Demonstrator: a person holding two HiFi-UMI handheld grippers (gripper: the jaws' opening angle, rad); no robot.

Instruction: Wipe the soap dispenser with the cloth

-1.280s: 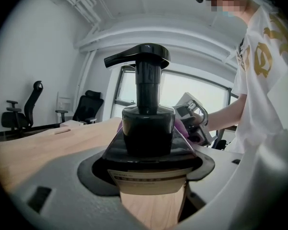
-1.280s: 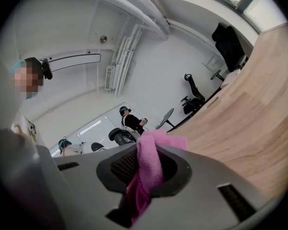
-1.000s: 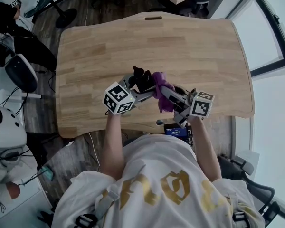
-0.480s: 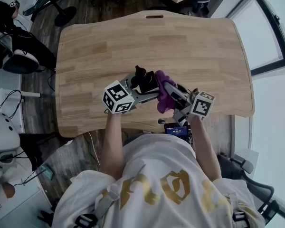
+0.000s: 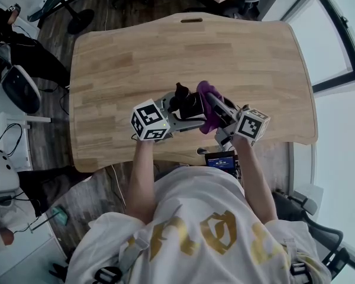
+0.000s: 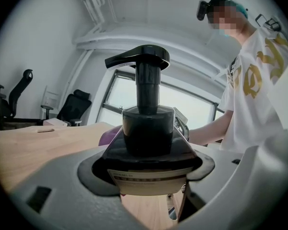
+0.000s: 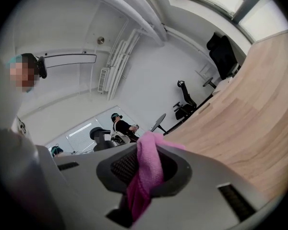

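A black soap dispenser (image 5: 188, 103) with a pump top is held above the wooden table (image 5: 118, 58), clamped in my left gripper (image 5: 186, 112). In the left gripper view the dispenser (image 6: 146, 128) fills the jaws, its pump spout pointing left, a pale label low on its body. My right gripper (image 5: 216, 108) is shut on a purple cloth (image 5: 208, 102), which is pressed against the dispenser's right side. In the right gripper view the cloth (image 7: 146, 174) hangs pinched between the dark pads (image 7: 122, 169). A bit of the cloth (image 6: 109, 135) shows behind the dispenser.
The table's front edge runs just below the grippers. A small dark device with a blue screen (image 5: 220, 160) sits by the person's waist. Office chairs (image 6: 74, 107) and another person (image 5: 15, 37) stand off the table's left side.
The dispenser and both grippers have shifted slightly right and up over the table. The cloth has slid from hanging below the dispenser to higher against its right side.
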